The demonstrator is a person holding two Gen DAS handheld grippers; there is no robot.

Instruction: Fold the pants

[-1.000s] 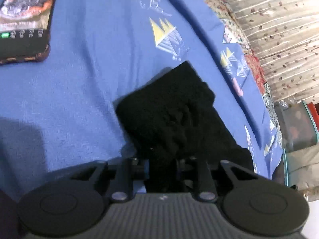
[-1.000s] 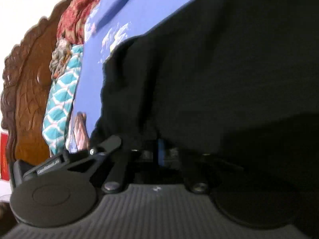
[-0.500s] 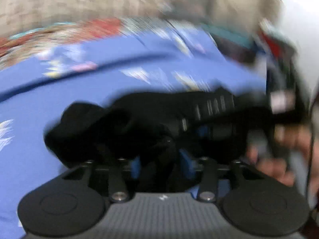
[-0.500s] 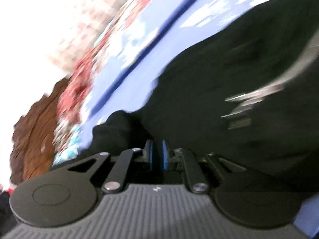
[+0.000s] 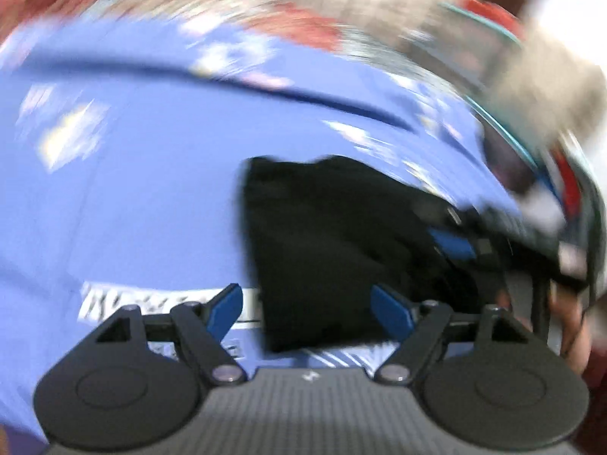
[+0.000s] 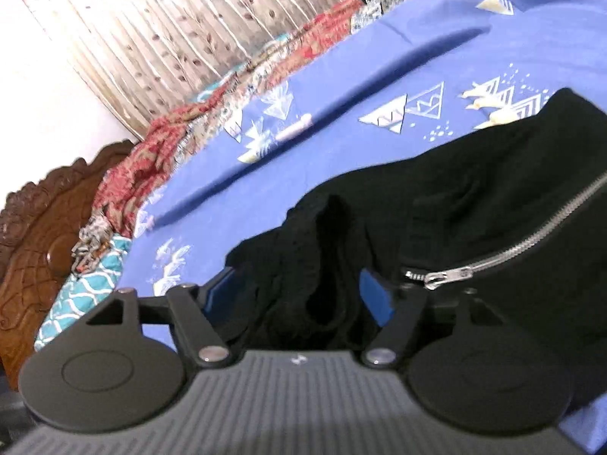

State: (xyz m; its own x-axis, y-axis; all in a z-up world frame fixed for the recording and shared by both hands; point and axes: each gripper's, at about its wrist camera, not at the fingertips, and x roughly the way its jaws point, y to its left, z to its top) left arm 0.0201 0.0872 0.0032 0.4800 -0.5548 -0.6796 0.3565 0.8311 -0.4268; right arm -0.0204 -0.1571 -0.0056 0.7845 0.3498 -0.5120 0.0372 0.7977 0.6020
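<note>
Blue bedsheet with pale triangle prints [image 6: 436,57], pleated curtain [image 6: 197,22] beyond its far edge. Folded black fabric pants with a silver zip [image 6: 493,204] lying mid-sheet. Left gripper [image 5: 307,309] and right gripper [image 6: 299,294] — jaws just opened wide, released, cloth bunched loosely between the blue pads.

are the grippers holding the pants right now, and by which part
Neither holds them. The left gripper and right gripper have just been opening; the pants lie loose on the bed.
</note>
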